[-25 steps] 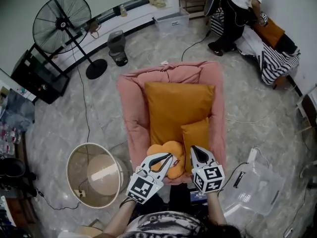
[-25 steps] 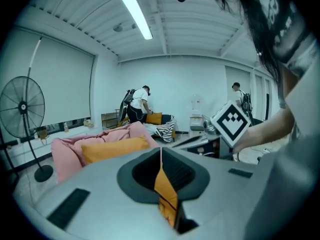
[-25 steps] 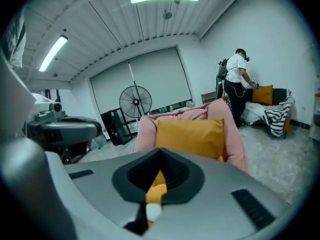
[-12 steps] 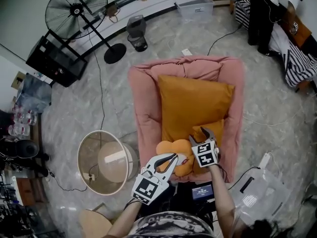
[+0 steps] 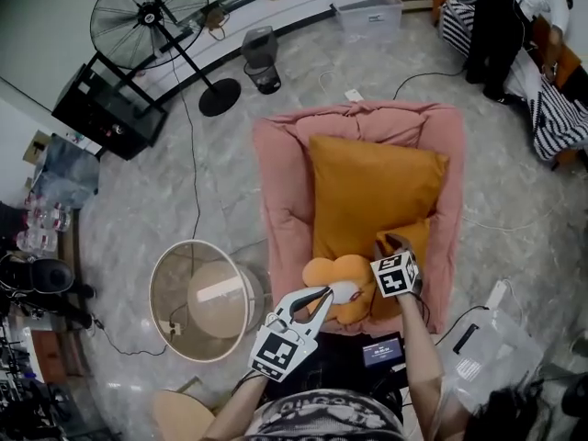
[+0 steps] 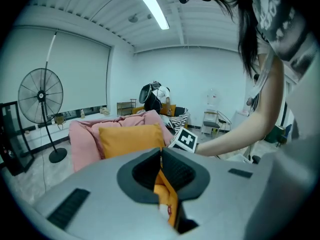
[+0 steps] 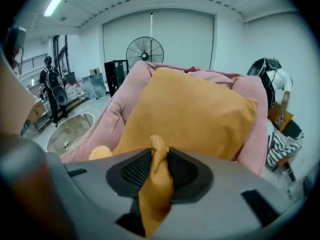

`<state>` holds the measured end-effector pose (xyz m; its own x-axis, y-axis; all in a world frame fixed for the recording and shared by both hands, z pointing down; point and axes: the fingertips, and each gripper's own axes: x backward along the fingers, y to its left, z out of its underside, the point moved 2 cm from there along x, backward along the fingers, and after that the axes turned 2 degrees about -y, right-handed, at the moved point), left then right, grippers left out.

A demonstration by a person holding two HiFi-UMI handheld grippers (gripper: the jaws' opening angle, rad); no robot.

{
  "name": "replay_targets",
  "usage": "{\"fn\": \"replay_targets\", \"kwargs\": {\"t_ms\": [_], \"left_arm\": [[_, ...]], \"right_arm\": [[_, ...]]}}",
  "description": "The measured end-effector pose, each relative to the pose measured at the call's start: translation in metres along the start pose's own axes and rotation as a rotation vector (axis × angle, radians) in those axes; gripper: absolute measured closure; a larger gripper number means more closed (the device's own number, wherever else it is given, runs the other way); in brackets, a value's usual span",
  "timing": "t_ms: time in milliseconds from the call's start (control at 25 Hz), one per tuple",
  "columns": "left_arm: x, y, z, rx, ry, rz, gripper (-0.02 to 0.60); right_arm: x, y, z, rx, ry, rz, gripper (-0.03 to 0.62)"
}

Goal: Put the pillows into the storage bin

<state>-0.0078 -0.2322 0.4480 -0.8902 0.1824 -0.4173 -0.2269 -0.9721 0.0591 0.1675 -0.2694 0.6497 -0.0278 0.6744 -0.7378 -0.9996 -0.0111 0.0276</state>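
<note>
A pink armchair (image 5: 285, 200) holds a large orange pillow (image 5: 377, 186), a small orange pillow (image 5: 418, 237) and a flower-shaped orange pillow (image 5: 342, 272). My left gripper (image 5: 317, 297) sits at the chair's front edge, shut on the flower pillow's seam beside its white tag (image 6: 167, 204). My right gripper (image 5: 395, 243) reaches onto the small pillow. Its jaws are closing, and a fold of orange fabric (image 7: 156, 184) is pinched between the pads. The round mesh storage bin (image 5: 175, 278) stands on the floor to the chair's left.
A standing fan (image 5: 147, 16) and a black shelf unit (image 5: 101, 108) are at the back left. A clear plastic bag (image 5: 491, 347) lies on the floor at the right. A person (image 5: 501, 12) stands at the far right. Cables run across the floor.
My right gripper has moved forward from the chair's front edge onto the small pillow and now has its fabric between the jaws. The left gripper has stayed by the flower pillow.
</note>
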Motion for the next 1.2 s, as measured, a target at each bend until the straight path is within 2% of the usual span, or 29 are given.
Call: {"fn": "replay_targets", "kwargs": {"t_ms": [120,240,440,760,1000,1200], "left_arm": [[0.009,0.003,-0.001,-0.013,-0.022,0.037,0.561],[0.02,0.006,-0.003,-0.026,-0.045,0.083,0.561],[0.032,0.001,0.008,-0.066,-0.054,0.192,0.561],[0.035,-0.02,0.019,-0.099,-0.083,0.39,0.561],[0.032,-0.06,0.013,-0.154,-0.113,0.539,0.561],[0.032,-0.099,0.014,-0.177,-0.112,0.64,0.561]], "right_arm": [[0.031,0.004,-0.001,-0.093,-0.044,0.01,0.503],[0.071,0.014,0.001,-0.145,-0.091,0.058,0.514],[0.14,0.038,0.013,-0.209,-0.172,0.166,0.523],[0.227,0.06,0.009,-0.332,-0.311,0.351,0.528],[0.275,0.074,0.023,-0.37,-0.334,0.45,0.53],[0.309,0.071,0.057,-0.407,-0.302,0.542,0.53]]}}
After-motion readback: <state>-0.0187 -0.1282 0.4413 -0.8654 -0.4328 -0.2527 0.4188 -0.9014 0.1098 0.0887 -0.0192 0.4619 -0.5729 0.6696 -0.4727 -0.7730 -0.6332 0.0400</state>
